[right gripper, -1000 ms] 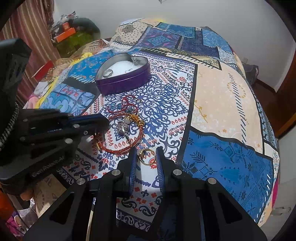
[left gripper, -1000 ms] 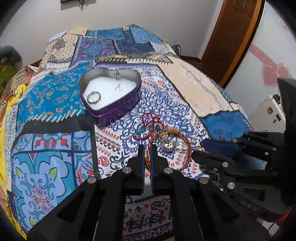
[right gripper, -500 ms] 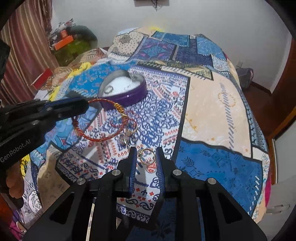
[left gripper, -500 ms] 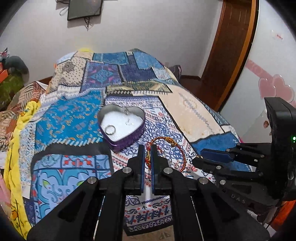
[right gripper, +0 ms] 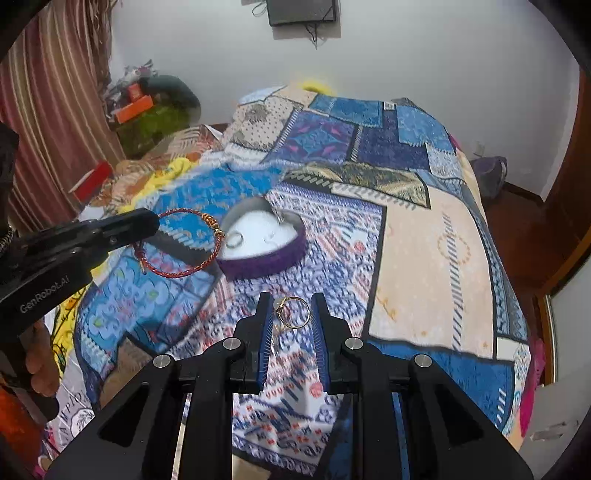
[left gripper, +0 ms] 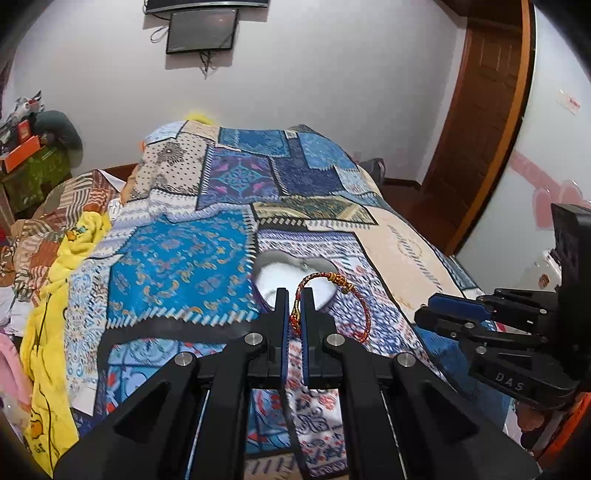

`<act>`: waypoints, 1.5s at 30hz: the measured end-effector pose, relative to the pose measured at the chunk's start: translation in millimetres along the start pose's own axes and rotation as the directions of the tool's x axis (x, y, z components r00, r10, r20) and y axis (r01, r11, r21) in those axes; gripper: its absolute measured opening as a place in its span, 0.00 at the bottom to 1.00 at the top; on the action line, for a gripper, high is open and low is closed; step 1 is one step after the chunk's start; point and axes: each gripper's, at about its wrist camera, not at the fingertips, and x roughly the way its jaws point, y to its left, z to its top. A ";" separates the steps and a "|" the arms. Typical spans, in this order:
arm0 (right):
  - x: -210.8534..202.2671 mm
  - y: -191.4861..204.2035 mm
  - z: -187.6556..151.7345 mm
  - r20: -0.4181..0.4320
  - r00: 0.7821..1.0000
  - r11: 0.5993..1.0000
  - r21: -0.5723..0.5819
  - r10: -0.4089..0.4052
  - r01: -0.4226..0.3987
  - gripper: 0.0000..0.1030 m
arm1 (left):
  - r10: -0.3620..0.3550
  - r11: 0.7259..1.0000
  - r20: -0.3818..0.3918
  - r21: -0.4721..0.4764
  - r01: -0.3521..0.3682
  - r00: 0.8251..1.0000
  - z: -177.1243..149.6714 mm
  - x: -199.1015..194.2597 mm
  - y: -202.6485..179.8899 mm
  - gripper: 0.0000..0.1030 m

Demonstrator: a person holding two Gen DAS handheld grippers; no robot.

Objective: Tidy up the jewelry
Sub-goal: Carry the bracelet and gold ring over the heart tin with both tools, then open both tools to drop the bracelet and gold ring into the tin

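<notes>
Holding a piece of jewelry in each hand over the bed here. The left gripper (left gripper: 292, 295) has its fingers pinched tight on a red braided bracelet (left gripper: 364, 306) with a gold clasp bit, and the loop hangs out to the side of the tips, up in the air above the patchwork bedspread (left gripper: 177, 258). You can see the same bracelet (right gripper: 184, 271) from the right wrist camera, dangling off the left gripper (right gripper: 147, 225) at the left edge of the view.

The right gripper (right gripper: 293, 312) has its fingers closed on a thin gold ring (right gripper: 293, 313), caught between the blue pads, ring face-on to the camera. Also clear of the bedspread.

The purple heart-shaped tin (right gripper: 273, 254) sits on the bed out past both grippers, white lining inside, with a silver ring (right gripper: 233, 240) lying in it near the left side and some other small silvery bits toward the back I can't make out. In the left view the tin (left gripper: 266, 262) is right behind the fingertips, partly hidden by them.

Yellow cloth (left gripper: 51, 295) bunched along the left edge of the bed, a dark screen (left gripper: 201, 35) up on the wall.
</notes>
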 end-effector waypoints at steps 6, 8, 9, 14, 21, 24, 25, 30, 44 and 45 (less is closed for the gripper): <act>5.4 3.3 16.1 0.023 1.000 1.000 -0.003 0.015 -0.015 0.18 | 0.016 1.000 0.011 -0.023 -0.016 1.000 11.2 11.6 14.7 0.04; 8.1 3.3 21.1 0.026 0.999 1.000 -0.003 0.020 -0.020 0.18 | 0.019 0.999 0.009 -0.029 -0.019 1.000 13.7 17.8 18.7 0.04; 9.9 3.7 23.8 0.028 0.999 1.000 -0.004 0.021 -0.021 0.18 | 0.021 0.999 0.007 -0.030 -0.021 1.000 14.1 20.6 19.6 0.04; 17.6 4.7 35.7 0.035 0.999 1.000 -0.012 0.028 -0.028 0.18 | 0.018 0.999 -0.014 -0.036 -0.019 1.000 15.0 38.6 25.7 0.04; 36.2 4.6 49.7 0.028 0.999 0.999 -0.025 0.041 -0.040 0.18 | 0.010 1.000 -0.050 -0.025 -0.012 0.999 14.2 64.8 26.7 0.04; 44.7 5.5 51.6 0.013 0.999 0.999 -0.033 0.044 -0.044 0.18 | 0.007 1.000 -0.063 -0.022 -0.009 0.998 14.9 75.4 27.1 0.04; 49.1 5.7 52.1 0.005 0.999 0.998 -0.036 0.045 -0.044 0.18 | 0.007 1.000 -0.069 -0.021 -0.008 0.998 15.0 79.7 27.3 0.04; 67.1 5.3 52.2 -0.039 0.998 0.997 -0.050 0.049 -0.050 0.18 | 0.006 1.000 -0.090 -0.011 -0.007 0.996 15.2 94.0 27.5 0.04; 98.0 2.6 55.1 -0.144 0.986 0.994 -0.054 0.081 -0.090 0.18 | -0.027 1.000 -0.136 -0.014 0.025 0.990 11.1 111.8 29.6 0.03; 99.2 2.2 54.9 -0.149 0.985 0.994 -0.054 0.082 -0.091 0.18 | -0.032 0.999 -0.139 -0.019 0.030 0.990 11.1 112.5 30.6 0.03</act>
